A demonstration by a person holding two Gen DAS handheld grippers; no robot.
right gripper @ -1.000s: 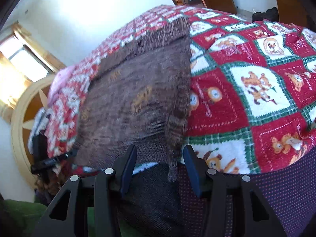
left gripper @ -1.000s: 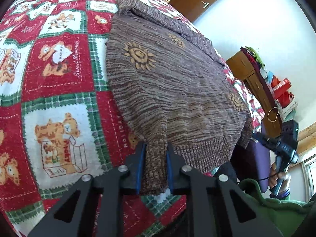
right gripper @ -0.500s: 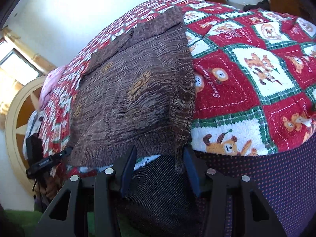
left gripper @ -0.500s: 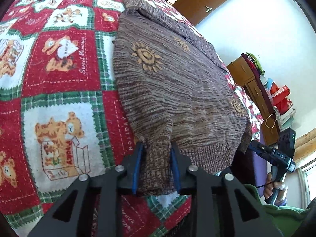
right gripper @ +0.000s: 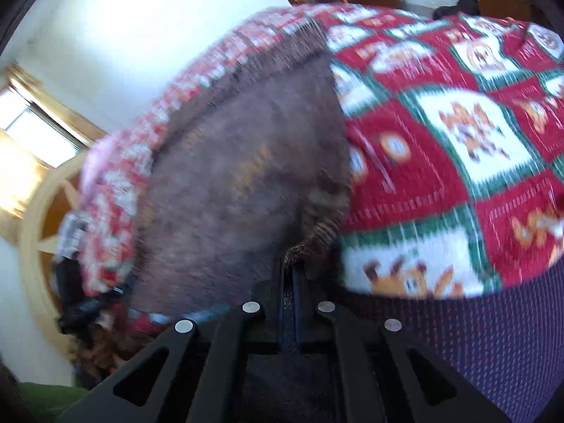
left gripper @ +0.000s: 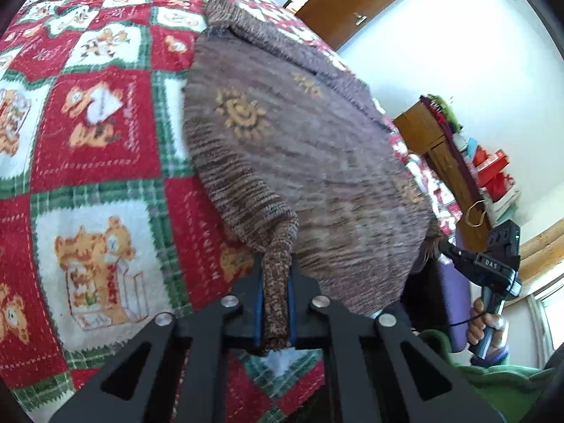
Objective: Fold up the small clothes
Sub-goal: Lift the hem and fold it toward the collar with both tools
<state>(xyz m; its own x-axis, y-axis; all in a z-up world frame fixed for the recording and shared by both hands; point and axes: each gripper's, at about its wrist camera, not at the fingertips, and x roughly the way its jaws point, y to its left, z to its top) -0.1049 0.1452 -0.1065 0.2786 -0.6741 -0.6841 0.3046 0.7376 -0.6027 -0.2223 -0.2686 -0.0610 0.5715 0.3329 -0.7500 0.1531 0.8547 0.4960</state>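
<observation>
The brown knitted sweater lies spread on the red teddy-bear quilt; the left gripper pinches a bunched corner of its hem between nearly closed blue pads; the right gripper, jaws narrow, clamps the hem's opposite corner.

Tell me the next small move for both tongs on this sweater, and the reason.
Probably lift both together and carry the hem toward the collar. The left tongs and right tongs are each shut on a hem corner of the brown sweater, which lies flat on the quilt.
</observation>
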